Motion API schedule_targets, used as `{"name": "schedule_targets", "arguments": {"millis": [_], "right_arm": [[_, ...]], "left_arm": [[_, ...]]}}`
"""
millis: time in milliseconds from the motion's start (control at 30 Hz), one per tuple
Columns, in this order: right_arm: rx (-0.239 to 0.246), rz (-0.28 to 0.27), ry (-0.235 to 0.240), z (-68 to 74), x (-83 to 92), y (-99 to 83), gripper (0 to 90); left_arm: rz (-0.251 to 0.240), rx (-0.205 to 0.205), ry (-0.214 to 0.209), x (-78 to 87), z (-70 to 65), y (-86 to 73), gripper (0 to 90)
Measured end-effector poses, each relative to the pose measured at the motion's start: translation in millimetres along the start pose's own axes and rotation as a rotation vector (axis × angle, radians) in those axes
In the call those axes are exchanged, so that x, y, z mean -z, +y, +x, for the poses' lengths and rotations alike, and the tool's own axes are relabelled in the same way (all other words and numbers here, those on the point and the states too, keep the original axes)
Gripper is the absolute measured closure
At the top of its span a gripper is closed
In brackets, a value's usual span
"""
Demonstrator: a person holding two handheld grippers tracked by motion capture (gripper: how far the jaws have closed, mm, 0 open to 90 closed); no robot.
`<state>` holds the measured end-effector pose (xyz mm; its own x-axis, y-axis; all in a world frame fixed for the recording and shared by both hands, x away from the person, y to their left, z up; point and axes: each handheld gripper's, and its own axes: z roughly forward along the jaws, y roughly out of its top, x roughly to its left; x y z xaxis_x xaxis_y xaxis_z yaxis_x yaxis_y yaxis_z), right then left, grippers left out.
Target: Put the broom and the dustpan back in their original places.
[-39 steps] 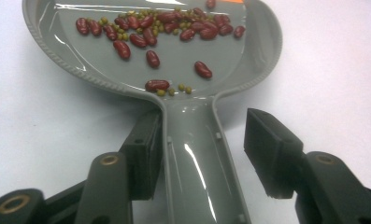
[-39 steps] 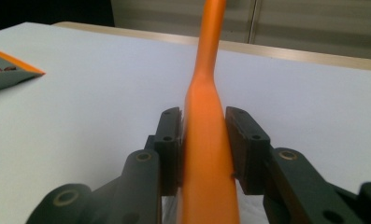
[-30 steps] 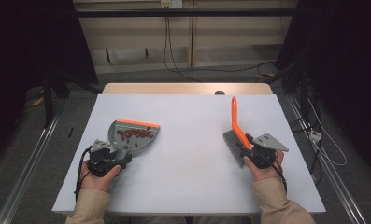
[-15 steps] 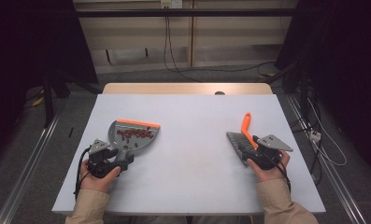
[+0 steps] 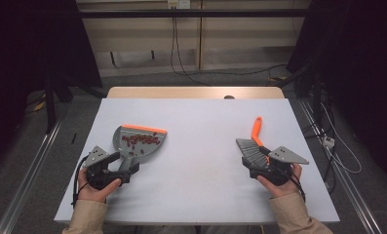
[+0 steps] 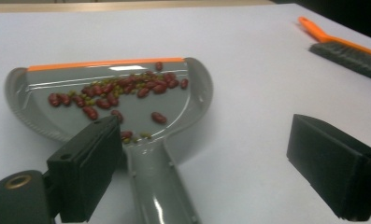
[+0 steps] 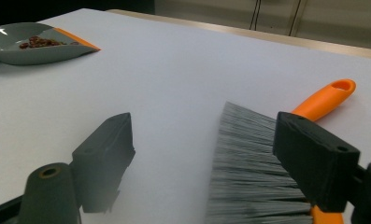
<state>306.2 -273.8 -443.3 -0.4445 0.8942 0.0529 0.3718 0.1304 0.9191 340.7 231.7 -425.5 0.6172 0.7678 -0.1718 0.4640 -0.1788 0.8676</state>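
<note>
The grey plastic dustpan with an orange lip [image 5: 138,143] is lying flat on the white tabletop [image 5: 201,146], well to the left of the brush. Its long axis is running from its grey handle, nearest the person, to its orange edge, which is pointing away from the person and a little to the right. A scatter of dark red beans mixed with small green ones [image 6: 113,91] is sitting inside the pan, mostly in a band just behind the orange lip.

The left gripper [image 5: 117,168] is resting at the handle end of the dustpan. Its jaws have just been opening and are now standing spread and released: in the left gripper view the handle is lying between them, close beside one black pad and well clear of the other, with neither pressing on it.

The hand brush with grey bristles and an orange handle [image 5: 253,144] is lying on the tabletop far to the right of the dustpan. Its long axis is running away from the person, the orange handle tip pointing to the far edge of the table and the bristle head lying nearest the right gripper [image 5: 258,165]. That gripper's jaws have also just been opening and are standing wide and released.
</note>
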Motion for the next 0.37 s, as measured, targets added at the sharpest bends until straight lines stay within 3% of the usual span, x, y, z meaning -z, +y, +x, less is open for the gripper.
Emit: {"name": "schedule_targets", "arguments": {"millis": [367], "right_arm": [[0.014, 0.0, 0.028, 1.1, 13.6, -8.2, 18.7]], "left_arm": [[-0.019, -0.028, -0.037, 0.1, -4.0, -1.9, 7.2]]}}
